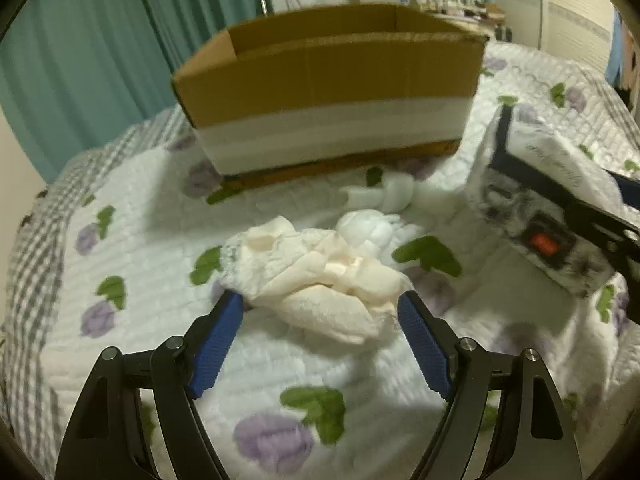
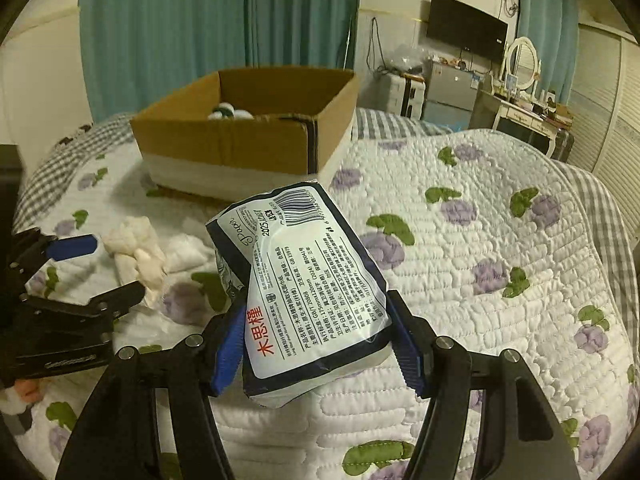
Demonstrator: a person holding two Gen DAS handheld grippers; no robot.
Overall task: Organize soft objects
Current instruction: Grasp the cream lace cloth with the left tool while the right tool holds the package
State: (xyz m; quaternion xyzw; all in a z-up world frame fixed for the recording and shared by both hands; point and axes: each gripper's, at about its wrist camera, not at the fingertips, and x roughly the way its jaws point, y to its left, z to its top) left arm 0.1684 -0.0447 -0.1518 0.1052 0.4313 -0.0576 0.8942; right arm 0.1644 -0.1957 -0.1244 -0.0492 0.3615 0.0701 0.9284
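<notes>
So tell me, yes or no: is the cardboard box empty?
No: the right wrist view shows white soft items already lying inside the cardboard box.

The room is dim, lit with a warm yellowish cast that dulls the colours. Through my left tool's camera everything smears: the brown cardboard box point(image 1: 332, 92) ahead of that tool is soft-edged, and the white quilted bedspread with purple flowers point(image 1: 132, 216) blurs toward the rim. A faint shadow lies on the quilt just under the tool. My right tool's view is sharper; print on the white plastic tissue pack point(image 2: 316, 292) reads clearly. Both views bow strongly at the edges, with black corners.
</notes>
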